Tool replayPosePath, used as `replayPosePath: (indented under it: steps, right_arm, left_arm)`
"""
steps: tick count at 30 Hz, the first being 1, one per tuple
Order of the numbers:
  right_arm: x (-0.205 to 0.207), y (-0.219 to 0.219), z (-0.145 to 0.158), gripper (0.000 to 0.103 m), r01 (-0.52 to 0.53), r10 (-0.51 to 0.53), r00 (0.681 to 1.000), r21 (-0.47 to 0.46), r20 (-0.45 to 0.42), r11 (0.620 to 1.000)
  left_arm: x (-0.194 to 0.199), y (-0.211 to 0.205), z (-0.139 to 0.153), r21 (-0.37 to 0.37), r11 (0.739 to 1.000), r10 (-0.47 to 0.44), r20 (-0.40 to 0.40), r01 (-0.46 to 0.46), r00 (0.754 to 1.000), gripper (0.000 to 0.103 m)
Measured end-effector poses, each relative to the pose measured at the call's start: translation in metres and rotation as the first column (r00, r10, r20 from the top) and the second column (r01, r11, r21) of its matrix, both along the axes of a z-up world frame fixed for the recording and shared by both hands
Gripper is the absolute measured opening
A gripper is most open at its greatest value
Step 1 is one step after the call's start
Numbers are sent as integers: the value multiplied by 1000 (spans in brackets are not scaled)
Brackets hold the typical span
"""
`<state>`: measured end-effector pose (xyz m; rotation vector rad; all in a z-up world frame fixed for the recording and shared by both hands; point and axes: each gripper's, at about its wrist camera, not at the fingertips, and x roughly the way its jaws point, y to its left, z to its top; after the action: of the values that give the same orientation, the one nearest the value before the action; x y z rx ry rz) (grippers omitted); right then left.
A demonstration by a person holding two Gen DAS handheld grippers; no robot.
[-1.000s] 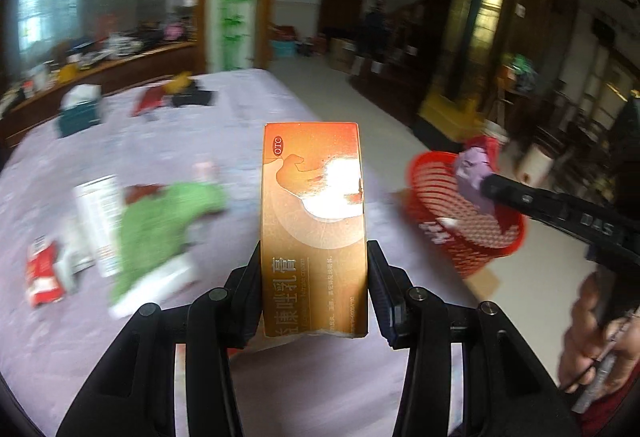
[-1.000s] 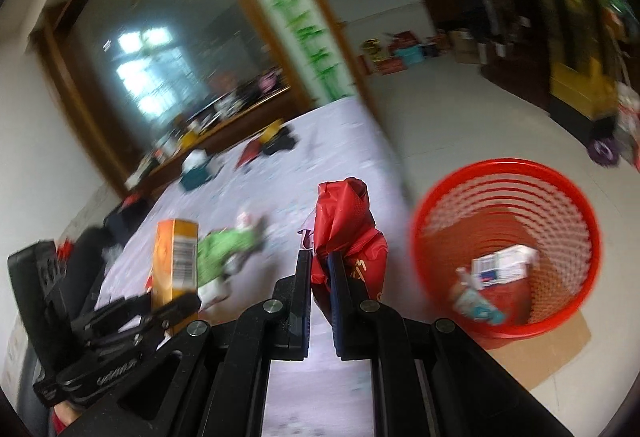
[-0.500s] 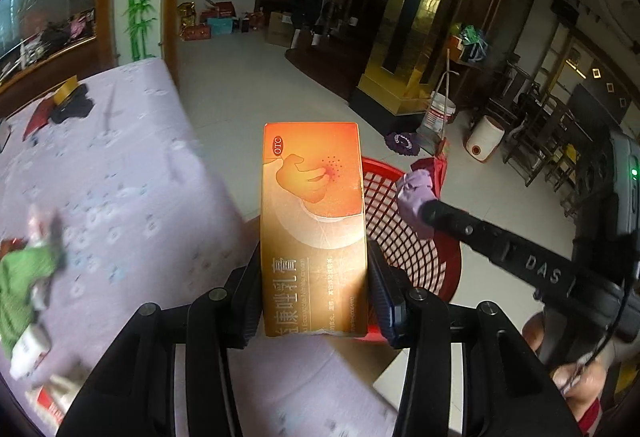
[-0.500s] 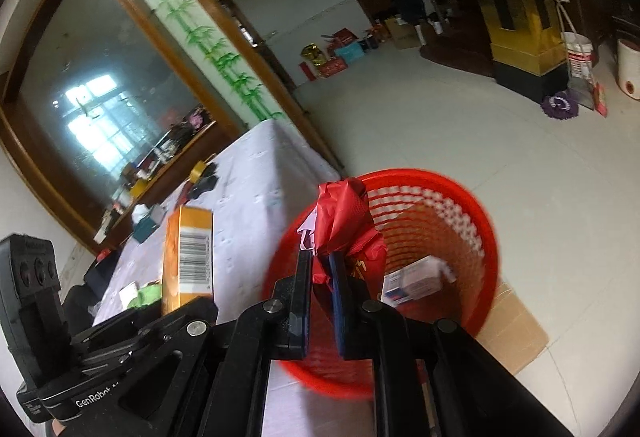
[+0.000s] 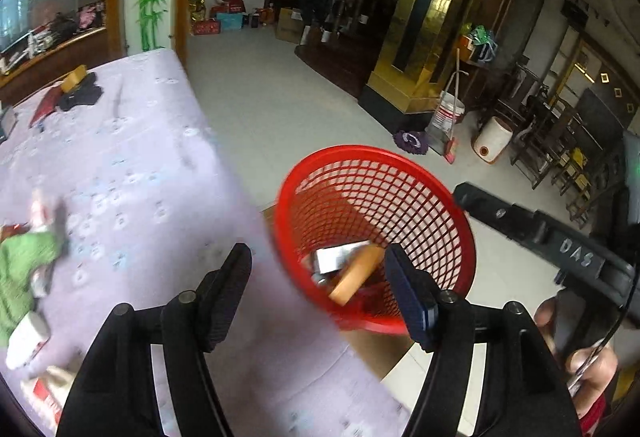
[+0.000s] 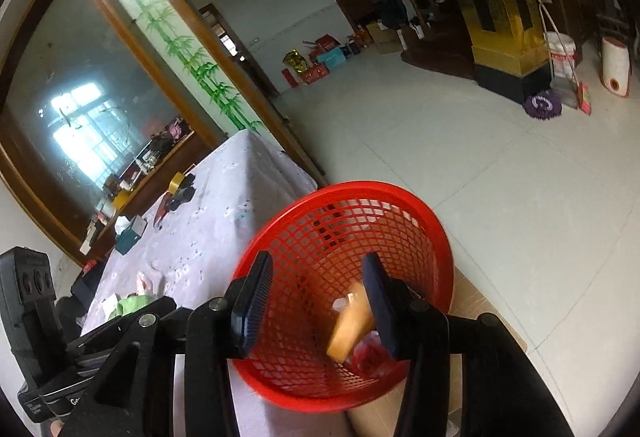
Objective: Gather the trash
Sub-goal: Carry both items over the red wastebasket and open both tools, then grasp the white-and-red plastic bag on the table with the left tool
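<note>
1. Pale floor tiles run past a gilded pillar (image 5: 424,49), and close by stands a worktop (image 5: 132,165) under a lilac flowered cloth.
2. Just beside the worktop's edge sits a red mesh basket (image 5: 400,173), on what looks like cardboard on the floor.
3. Over it, the left hand-held gripper (image 5: 318,291) has its jaws opening, with nothing pressed between its pads.
4. An orange box (image 5: 356,273) is inside the basket, tilted and blurred, apparently dropping onto the white carton (image 5: 334,257) already there.
5. From the right wrist view, the right hand-held gripper (image 6: 316,301) also hangs over the basket with jaws opening, holding nothing; something red (image 6: 370,351) lies at the bottom beneath the box.
6. I judge the step in hand to be the drop-off: both pieces are let go into the basket.
7. More litter remains on the worktop, a green wrapper (image 5: 20,277) and a red-and-white packet (image 5: 28,337) among it.
8. Next, I reckon, both hands must swing back over the cloth, jaws wide, and each settle on one piece.
</note>
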<state>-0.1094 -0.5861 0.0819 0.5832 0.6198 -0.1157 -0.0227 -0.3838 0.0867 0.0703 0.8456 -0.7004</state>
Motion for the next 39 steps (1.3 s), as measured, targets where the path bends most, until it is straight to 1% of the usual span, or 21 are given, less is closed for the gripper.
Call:
replayPosePath:
  steps: [4,7,8,10,14,16,18,21,22,24,26,27,29,30,33,35,36,37,38,39]
  right_arm:
    - [-2,28,11,52,-40,40,999,-46,16,998]
    - [0,55,16,53,-109,111,993,-60,29,992]
    - [1,66,17,54,-126,128,991,-67,27,990]
    - [5,87,17,64,-171,173,985,-74,20,982]
    - [12,123,12,65,-245,246,969,-85,0,966]
    - [16,142,9,65,-278,278,960,-92,-13,956]
    - [18,154,6,65,-299,299,954,-93,-18,950]
    - [23,173,2,65,-329,328,944,-98,-32,939]
    - [24,178,1,65,-338,336,941,-99,-36,936]
    - [24,185,0,65,-355,353,935,-98,-43,930]
    - [24,192,-1,65,-368,365,930,-102,-50,924]
    - [23,194,-1,65,-371,367,929,-109,-54,922]
    - [23,196,0,65,-372,368,928,-116,-60,921]
    - [22,196,0,65,-372,367,928,-118,-62,921]
    - [21,195,-1,65,-369,363,929,-122,-68,922]
    - [20,193,-2,65,-367,361,930,-119,-69,923]
    - [20,192,-3,65,-365,359,931,-117,-70,924]
    - [21,191,-4,65,-365,358,931,-115,-71,924]
    - [22,191,-5,65,-366,360,930,-109,-72,924]
    - [22,190,-5,65,-367,361,930,-105,-73,924]
  left_arm:
    - [-13,35,0,17,999,27,30,-27,999,69]
    - [-24,67,1,23,999,47,54,-49,997,72]
    - [-28,83,1,23,998,58,62,-60,996,73]
    - [-32,107,1,31,997,70,67,-72,995,75]
    - [-39,163,-6,69,992,101,75,-106,992,76]
    - [-40,194,-10,100,986,121,90,-130,989,80]
    - [-37,218,-16,136,979,139,98,-152,985,82]
    - [-31,238,-23,156,978,130,73,-140,989,82]
    - [-29,242,-27,159,980,108,63,-117,992,82]
    - [-28,238,-33,189,978,79,54,-88,995,82]
    - [-29,228,-38,212,977,11,74,-27,997,82]
    - [-29,221,-41,242,970,-13,95,-10,995,82]
    - [-27,209,-47,281,960,-33,109,1,993,82]
    - [-24,206,-49,285,958,-36,107,4,994,82]
    - [-12,200,-59,314,949,-15,94,-16,995,82]
    - [-5,199,-63,312,950,2,79,-26,997,75]
    - [-1,199,-66,312,949,19,65,-39,998,65]
    - [2,200,-69,314,948,33,60,-51,998,60]
    - [4,201,-70,314,947,50,62,-67,997,58]
    - [7,205,-71,293,953,71,51,-83,996,56]
